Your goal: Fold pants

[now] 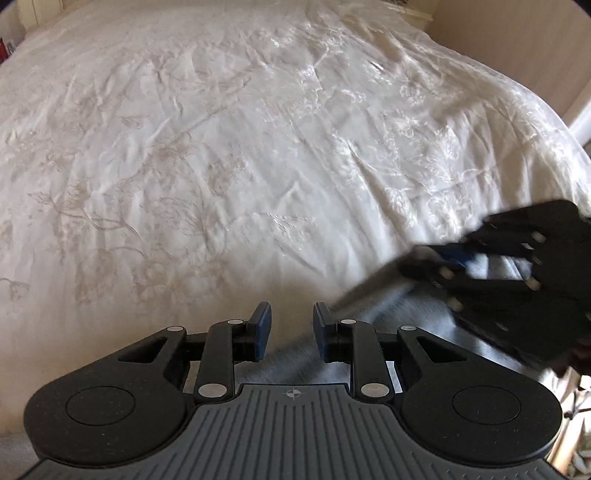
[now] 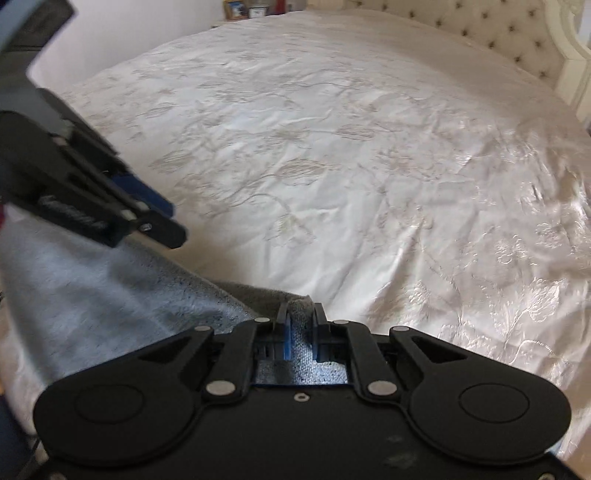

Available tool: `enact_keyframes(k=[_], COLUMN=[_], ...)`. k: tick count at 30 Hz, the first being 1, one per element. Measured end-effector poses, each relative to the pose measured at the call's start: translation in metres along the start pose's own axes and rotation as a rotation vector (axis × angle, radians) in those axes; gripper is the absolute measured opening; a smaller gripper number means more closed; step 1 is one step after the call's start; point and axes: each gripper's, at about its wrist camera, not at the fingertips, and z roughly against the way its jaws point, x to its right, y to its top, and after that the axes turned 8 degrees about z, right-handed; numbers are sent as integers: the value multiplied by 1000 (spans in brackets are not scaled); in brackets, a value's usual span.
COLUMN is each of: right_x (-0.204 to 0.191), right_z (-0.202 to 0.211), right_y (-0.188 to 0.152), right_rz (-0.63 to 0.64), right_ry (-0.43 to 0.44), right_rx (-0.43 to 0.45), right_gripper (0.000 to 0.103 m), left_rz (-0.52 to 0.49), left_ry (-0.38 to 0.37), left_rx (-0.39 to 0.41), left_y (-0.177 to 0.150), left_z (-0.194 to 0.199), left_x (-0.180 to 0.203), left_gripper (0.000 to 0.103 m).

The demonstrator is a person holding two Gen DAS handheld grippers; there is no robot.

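The grey pants (image 2: 110,280) hang as a stretched sheet at the near edge of the bed; in the left wrist view they show as a blurred grey band (image 1: 388,314) at the lower right. My right gripper (image 2: 301,332) is shut on a grey edge of the pants. It also shows blurred at the right of the left wrist view (image 1: 432,260). My left gripper (image 1: 291,332) is open with nothing between its blue pads, just left of the pants. It also shows in the right wrist view (image 2: 166,221) at the left, above the cloth.
A wide bed with a white embroidered cover (image 1: 221,147) fills both views. A tufted headboard (image 2: 498,37) stands at the far right. A nightstand with small items (image 2: 255,9) is at the back. A wall (image 1: 517,55) lies beyond the bed.
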Motion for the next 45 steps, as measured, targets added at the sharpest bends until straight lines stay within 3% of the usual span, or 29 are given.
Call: enact_keyframes(k=[5, 10, 17, 23, 27, 30, 32, 34, 38, 43, 45], right_x=[19, 25, 29, 26, 24, 41, 53, 50, 26, 4, -2], right_z=[-27, -53, -53, -17, -34, -34, -17, -3, 7, -20, -14], right_y=[12, 15, 14, 10, 10, 13, 13, 11, -1, -54, -66], right_rz=[-10, 5, -48, -53, -44, -158, -239, -224, -188, -270, -263], right_ry=[-16, -9, 1, -22, -56, -176, -156, -123, -95, -76, -85], right_rx=[-31, -80, -73, 1, -45, -19, 17, 25, -10, -228, -215], right_gripper=[9, 8, 8, 7, 8, 17, 17, 16, 13, 9, 8], left_rz=[-25, -44, -83, -128, -115, -111, -76, -37, -5, 8, 20], left_ry=[3, 16, -5, 0, -12, -11, -26, -51, -65, -37, -63], left_rx=[-89, -238, -240, -234, -236, -245, -233, -199, -140, -174, -152], left_y=[-25, -60, -78, -86, -88, -84, -80, -76, -66, -61, -57], left_z=[-21, -54, -52, -50, -52, -49, -42, -32, -24, -30, -22], left_x=[3, 1, 9, 21, 19, 20, 17, 14, 12, 8, 4], left_gripper=[25, 27, 45, 51, 52, 52, 51, 51, 52, 51, 51])
